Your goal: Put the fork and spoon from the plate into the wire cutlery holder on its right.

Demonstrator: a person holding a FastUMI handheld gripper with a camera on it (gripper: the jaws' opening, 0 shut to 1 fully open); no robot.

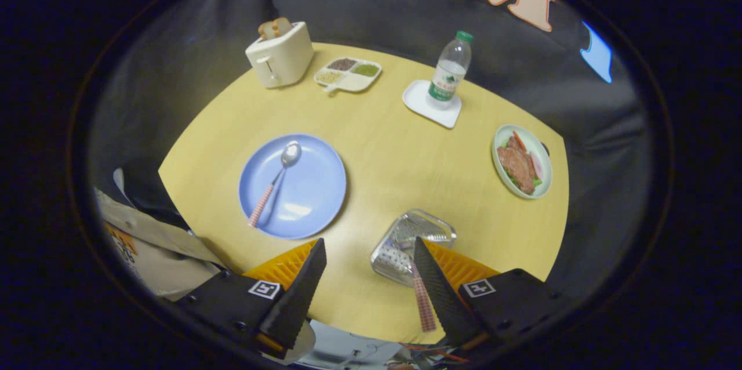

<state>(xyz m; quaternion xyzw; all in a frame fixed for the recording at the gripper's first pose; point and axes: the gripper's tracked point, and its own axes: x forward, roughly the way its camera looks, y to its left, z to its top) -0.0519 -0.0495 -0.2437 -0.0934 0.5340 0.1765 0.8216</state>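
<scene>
Jaws stand wide apart, gripping nothing, above the yellow worktop [394, 161]. Left of centre, the spoon [277, 178] lies on the blue plate [313, 202]. Lower centre, the wire cutlery holder [406, 245] holds the fork, its checked handle [424, 303] sticking out beside the right finger [440, 294].

Gripper-mounted fisheye looks steeply down from high over the round yellow wooden table [394, 161], spread well beyond its jaws.
</scene>
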